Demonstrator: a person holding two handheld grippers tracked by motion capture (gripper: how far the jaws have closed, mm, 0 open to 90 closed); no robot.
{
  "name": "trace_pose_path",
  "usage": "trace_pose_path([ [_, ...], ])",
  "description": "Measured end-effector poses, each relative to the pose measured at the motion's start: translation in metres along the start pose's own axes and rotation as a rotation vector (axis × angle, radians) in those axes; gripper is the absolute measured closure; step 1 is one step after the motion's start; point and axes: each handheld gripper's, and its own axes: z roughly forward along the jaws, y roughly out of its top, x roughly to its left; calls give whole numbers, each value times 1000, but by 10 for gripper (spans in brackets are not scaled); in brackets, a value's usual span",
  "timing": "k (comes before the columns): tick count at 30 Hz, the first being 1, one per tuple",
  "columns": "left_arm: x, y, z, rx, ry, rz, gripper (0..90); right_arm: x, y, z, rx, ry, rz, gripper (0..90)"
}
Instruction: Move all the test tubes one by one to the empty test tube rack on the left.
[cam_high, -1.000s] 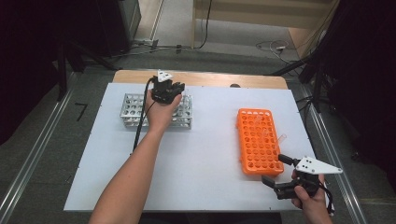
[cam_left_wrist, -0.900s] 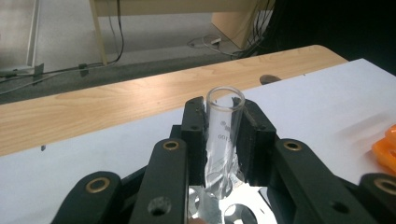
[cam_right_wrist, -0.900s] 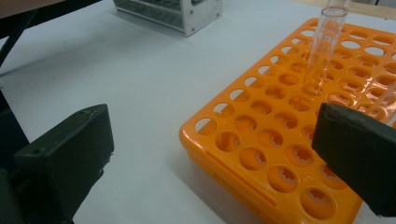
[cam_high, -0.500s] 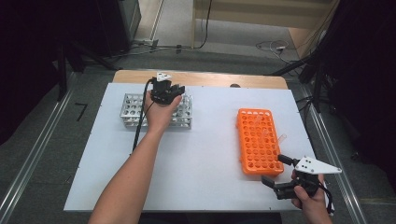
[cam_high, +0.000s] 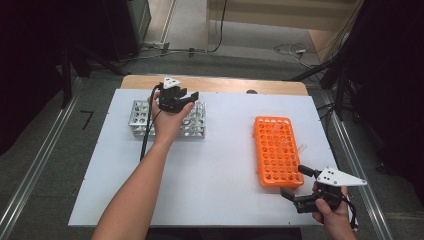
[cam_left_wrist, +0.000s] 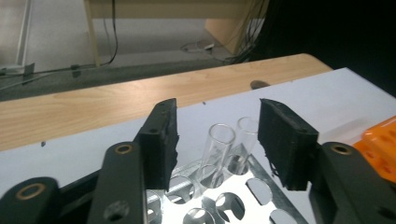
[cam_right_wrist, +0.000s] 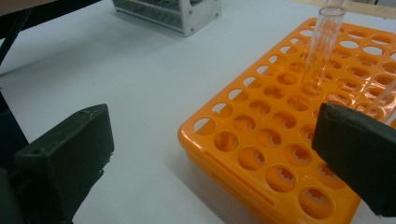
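- Left tool (cam_high: 186, 98) hovers over the metal test-tube rack (cam_high: 140, 116) at the far left of the white surface (cam_high: 220, 150); its jaws have just been opening and stand spread, nothing pinched.
- Between those jaws, a clear glass test tube (cam_left_wrist: 219, 144) stands upright in a rack hole, a second clear tube (cam_left_wrist: 246, 135) just beside it; judged as just released.
- Right tool (cam_high: 295, 192) rests near right, jaws spread and empty, beside the orange plastic tube rack (cam_high: 274, 150).
- One clear tube (cam_right_wrist: 324, 42) stands in the orange rack; judged: transfer under way, at least this one left.
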Motion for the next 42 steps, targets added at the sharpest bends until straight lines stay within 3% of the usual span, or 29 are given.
trace_pose_path([
  [6,-4,-1,-18,-21,-53,23,232,-1,0,0,-3,-3,-1,0],
  [9,-8,-4,-27,-23,-58,41,153,-3,1,1,1,-8,4,0],
  [18,-16,-21,-58,-24,-116,50,10,-6,3,2,3,-20,7,0],
  [24,-21,-37,-78,-24,-147,60,0,-10,5,1,4,-23,15,0],
  [31,-25,-51,-102,-39,-199,42,0,-17,6,1,1,-41,33,0],
  [38,-34,-68,-124,-34,-210,77,0,-27,5,5,8,-65,58,0],
  [42,-40,-78,-134,-30,-245,60,0,-31,5,7,16,-81,66,0],
])
